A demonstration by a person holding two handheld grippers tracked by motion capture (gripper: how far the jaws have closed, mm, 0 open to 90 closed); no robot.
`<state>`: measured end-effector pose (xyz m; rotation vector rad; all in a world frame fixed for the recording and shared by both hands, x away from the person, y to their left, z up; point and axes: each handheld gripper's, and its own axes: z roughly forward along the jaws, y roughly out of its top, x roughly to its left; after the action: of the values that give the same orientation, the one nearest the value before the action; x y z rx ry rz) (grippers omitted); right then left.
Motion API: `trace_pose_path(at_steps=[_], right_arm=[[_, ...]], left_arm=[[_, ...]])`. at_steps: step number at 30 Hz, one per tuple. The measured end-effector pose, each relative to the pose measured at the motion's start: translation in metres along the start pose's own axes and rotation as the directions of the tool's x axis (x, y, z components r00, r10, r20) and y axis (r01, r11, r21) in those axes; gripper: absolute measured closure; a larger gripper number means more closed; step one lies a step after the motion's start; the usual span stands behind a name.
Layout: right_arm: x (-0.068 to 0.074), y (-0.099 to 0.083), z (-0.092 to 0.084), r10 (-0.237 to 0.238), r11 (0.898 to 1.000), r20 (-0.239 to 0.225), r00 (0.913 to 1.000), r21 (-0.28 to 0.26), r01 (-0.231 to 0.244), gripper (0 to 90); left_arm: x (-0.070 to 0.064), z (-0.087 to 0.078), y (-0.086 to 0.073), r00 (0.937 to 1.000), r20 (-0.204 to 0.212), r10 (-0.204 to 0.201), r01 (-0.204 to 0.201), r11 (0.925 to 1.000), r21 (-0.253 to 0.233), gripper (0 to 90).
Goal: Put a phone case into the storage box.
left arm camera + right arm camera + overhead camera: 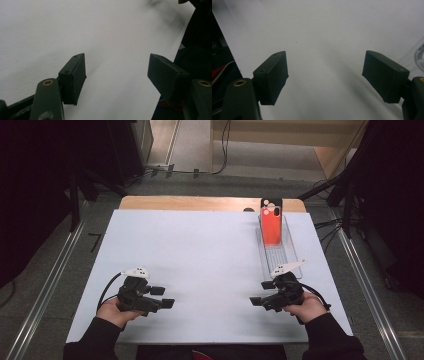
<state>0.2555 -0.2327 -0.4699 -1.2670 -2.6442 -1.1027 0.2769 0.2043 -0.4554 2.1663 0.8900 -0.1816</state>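
A red phone case leans upright in a clear plastic tray at the far right of the white table; a black case stands just behind it. My left gripper rests low at the near left, pointing right, open with nothing between its jaws. My right gripper sits at the near right, pointing left, just in front of the tray's near end, open over bare table.
The table's near edge runs just under both hands. A corner of the clear tray shows at the right edge of the right gripper view. Dark stands and cables flank the table on the floor.
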Motion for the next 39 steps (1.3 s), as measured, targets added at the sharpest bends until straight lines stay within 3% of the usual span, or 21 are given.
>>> trace_pose_path(at_steps=[11, 39], right_arm=[[-0.0057, -0.0075, -0.0035, 0.001, 1.000, 0.026, 0.9997, 0.015, -0.001, 18.7], [-0.0080, -0.0088, 0.0006, -0.012, 1.000, 0.031, 0.9994, 0.030, 0.011, 18.7]], left_arm=[[0.0012, 0.0005, -0.0004, 1.0000, 0.002, -0.002, 0.002, 1.0000, 0.002, 30.6], [0.0030, 0.0038, -0.0013, 0.9999, 0.006, -0.008, 0.008, 0.9998, 0.017, 30.6]])
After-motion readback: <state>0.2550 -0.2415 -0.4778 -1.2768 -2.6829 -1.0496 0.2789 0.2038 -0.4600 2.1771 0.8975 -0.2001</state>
